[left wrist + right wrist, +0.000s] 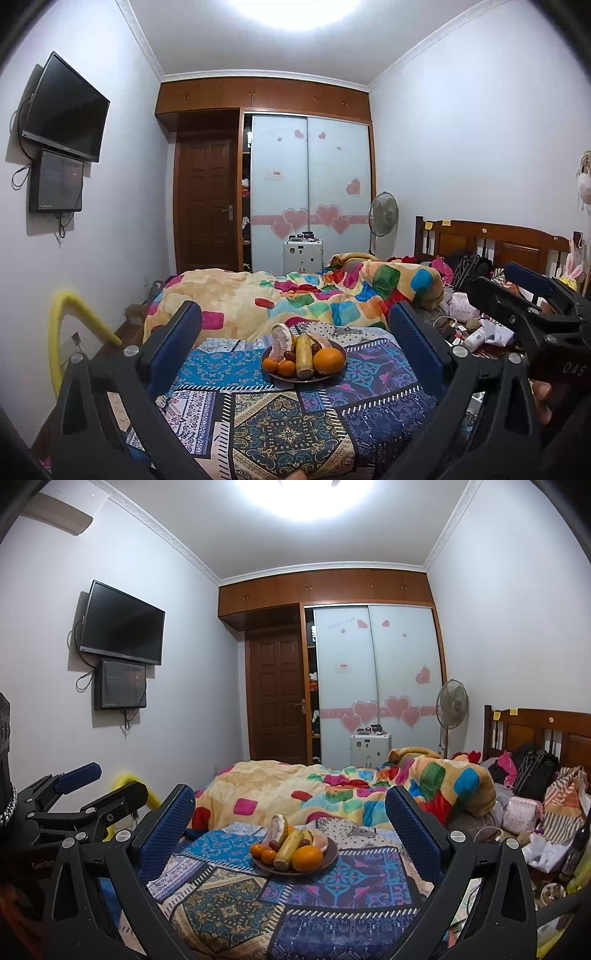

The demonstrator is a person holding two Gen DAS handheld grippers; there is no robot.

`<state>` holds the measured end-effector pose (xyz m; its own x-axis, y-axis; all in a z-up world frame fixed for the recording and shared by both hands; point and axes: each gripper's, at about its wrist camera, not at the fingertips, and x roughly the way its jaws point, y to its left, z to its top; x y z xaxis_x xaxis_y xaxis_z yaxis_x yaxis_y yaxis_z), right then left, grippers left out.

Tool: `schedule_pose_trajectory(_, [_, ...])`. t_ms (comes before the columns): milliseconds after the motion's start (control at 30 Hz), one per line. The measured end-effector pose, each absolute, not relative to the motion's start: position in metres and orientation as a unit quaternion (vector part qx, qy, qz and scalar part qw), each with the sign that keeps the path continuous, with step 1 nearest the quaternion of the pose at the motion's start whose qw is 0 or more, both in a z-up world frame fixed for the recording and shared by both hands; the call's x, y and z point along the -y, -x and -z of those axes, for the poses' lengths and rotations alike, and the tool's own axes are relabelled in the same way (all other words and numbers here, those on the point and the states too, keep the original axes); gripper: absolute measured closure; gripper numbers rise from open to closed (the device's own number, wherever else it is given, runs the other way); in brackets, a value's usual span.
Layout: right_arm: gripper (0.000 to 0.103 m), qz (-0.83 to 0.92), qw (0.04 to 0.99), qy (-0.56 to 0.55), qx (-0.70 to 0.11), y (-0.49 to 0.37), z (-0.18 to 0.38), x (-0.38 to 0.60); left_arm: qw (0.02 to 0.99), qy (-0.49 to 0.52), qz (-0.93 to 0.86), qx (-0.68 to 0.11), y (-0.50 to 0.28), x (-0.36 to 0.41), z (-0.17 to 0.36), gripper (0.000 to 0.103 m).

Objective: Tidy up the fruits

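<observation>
A dark round plate (334, 373) (331, 856) of fruit sits on a patchwork cloth on the bed. It holds a large orange (328, 360) (307, 858), a banana (304, 356) (287, 851), two small tangerines (270, 365) (258, 850), dark red fruits (289, 355) and peeled pomelo pieces (280, 341) (277, 829). My left gripper (295, 332) is open and empty, raised short of the plate. My right gripper (290, 812) is open and empty, also short of the plate. Each gripper shows at the other view's edge.
A colourful quilt (295, 295) lies bunched behind the plate. Bags and clutter (535, 812) fill the right side by the wooden headboard (491, 240). A yellow bar (70, 325) stands at the left. A fan (384, 214), wardrobe and door stand at the far wall.
</observation>
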<state>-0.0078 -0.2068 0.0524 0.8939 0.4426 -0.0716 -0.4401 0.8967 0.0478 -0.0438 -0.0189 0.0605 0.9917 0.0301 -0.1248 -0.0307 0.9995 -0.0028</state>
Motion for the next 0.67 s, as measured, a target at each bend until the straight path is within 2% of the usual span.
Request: schedule_pose_trajectory(667, [0.000,-0.231,0.972,-0.008,-0.048,0.0045,-0.0498,0.2007,0.997,0.010,-0.008,-0.075,0.0373,0.0183,-0.0553,0.000])
